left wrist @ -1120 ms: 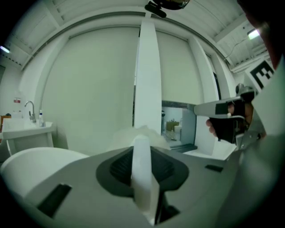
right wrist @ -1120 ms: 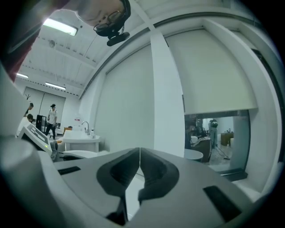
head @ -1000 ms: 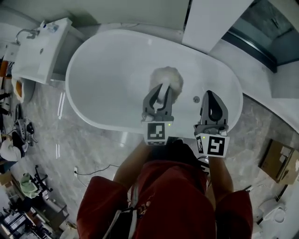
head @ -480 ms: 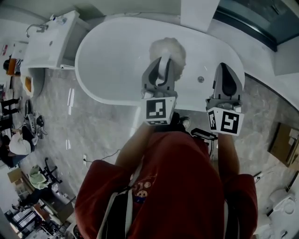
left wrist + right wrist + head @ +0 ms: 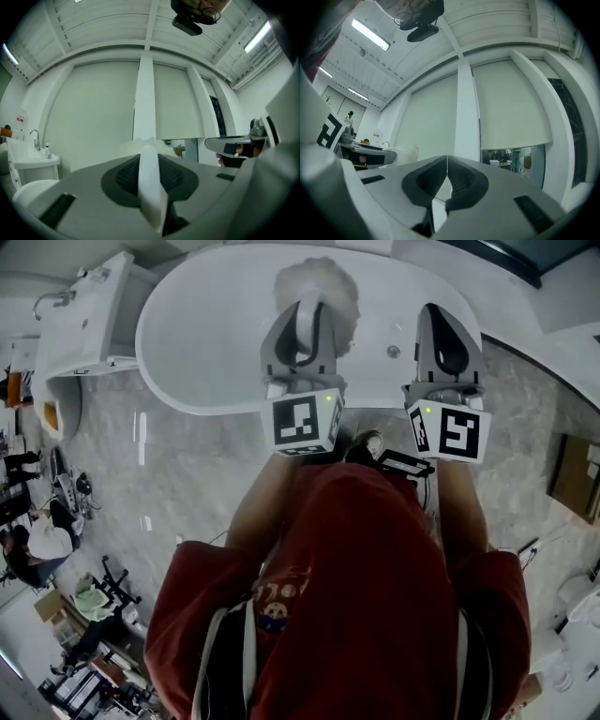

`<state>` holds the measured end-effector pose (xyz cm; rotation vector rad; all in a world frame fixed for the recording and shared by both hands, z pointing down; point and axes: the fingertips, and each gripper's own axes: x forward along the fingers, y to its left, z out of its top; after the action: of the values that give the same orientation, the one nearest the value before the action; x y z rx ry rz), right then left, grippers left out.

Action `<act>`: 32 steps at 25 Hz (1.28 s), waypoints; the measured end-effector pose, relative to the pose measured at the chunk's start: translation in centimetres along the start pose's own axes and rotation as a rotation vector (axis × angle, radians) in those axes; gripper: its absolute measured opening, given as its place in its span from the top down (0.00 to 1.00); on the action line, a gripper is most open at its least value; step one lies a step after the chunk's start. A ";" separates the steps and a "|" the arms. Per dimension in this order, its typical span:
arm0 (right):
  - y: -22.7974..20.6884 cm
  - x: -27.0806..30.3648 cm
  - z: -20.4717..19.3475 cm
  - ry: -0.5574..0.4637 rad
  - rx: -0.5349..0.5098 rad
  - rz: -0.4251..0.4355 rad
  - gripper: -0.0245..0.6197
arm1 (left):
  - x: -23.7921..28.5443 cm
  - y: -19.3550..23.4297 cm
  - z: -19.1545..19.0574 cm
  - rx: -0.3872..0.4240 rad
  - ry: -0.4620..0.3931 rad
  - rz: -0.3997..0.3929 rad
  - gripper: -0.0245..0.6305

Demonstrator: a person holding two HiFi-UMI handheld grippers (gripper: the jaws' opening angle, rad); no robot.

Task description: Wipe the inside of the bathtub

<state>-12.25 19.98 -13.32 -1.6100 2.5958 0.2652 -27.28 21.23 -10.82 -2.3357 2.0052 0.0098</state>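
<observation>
Clenching the stiff handle [image 5: 306, 334] of a soft, likely light duster [image 5: 323, 277], the left gripper [image 5: 304, 304] hung over the bathtub [image 5: 178, 390]; the right gripper [image 5: 441, 313] was closed, empty.

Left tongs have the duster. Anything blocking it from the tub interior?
Nothing visible. The left tongs hold the duster over the bare bathtub; the right tongs, shut and empty, are off to its side.

No legible text, left gripper [image 5: 307, 307] and right gripper [image 5: 437, 315] carry only square code markers [image 5: 302, 424], shirt print [image 5: 272, 613] unreadable
</observation>
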 end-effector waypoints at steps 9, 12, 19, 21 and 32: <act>4.4 1.7 2.2 -0.012 -0.019 -0.054 0.94 | -0.4 3.3 3.8 -0.026 -0.138 -0.005 0.82; 6.2 2.5 2.3 -0.010 -0.015 -0.061 0.94 | -0.9 5.1 3.8 -0.004 -0.136 0.000 0.82; 8.4 3.3 2.6 -0.013 -0.032 -0.057 0.94 | -1.7 8.2 3.8 -0.024 -0.136 0.024 0.82; 8.7 3.4 2.6 -0.010 -0.039 -0.056 0.94 | -1.8 8.6 4.0 -0.028 -0.143 0.027 0.82; 8.3 3.1 3.0 -0.011 -0.060 -0.056 0.94 | -2.0 7.2 5.0 -0.027 -0.158 -0.006 0.82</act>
<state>-21.15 21.43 -15.84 -1.6928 2.5535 0.3507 -34.49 22.43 -16.07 -2.2775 1.9354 0.2159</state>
